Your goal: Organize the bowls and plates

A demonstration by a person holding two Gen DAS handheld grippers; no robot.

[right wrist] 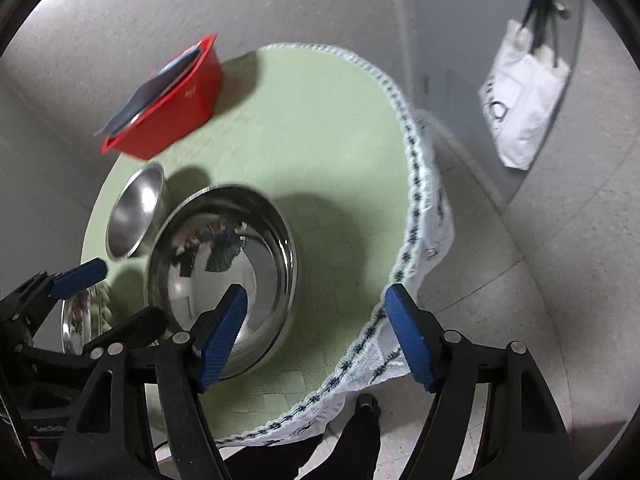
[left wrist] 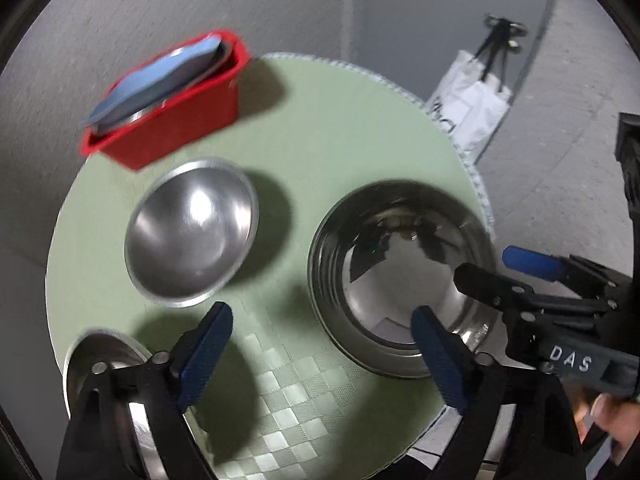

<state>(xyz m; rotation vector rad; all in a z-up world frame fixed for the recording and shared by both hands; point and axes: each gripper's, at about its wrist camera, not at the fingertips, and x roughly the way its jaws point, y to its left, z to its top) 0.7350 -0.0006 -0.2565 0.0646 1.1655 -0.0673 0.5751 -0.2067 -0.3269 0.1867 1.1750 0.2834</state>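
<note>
A round table with a green cloth (left wrist: 328,128) holds a large steel bowl (left wrist: 400,256), a smaller steel bowl (left wrist: 192,232) and a steel plate (left wrist: 104,352) at the near left edge. A red bin (left wrist: 176,120) at the back holds a blue plate and steel dishes. My left gripper (left wrist: 320,360) is open and empty above the cloth between plate and large bowl. My right gripper (right wrist: 316,332) is open and empty, its left finger over the large bowl (right wrist: 224,276); it also shows in the left wrist view (left wrist: 504,268). The small bowl (right wrist: 136,212) and red bin (right wrist: 172,108) lie behind.
The cloth's white fringe (right wrist: 424,216) hangs over the table's right edge. A white bag (right wrist: 524,100) hangs on the wall at right. Grey walls stand behind the table; tiled floor (right wrist: 520,320) lies below on the right.
</note>
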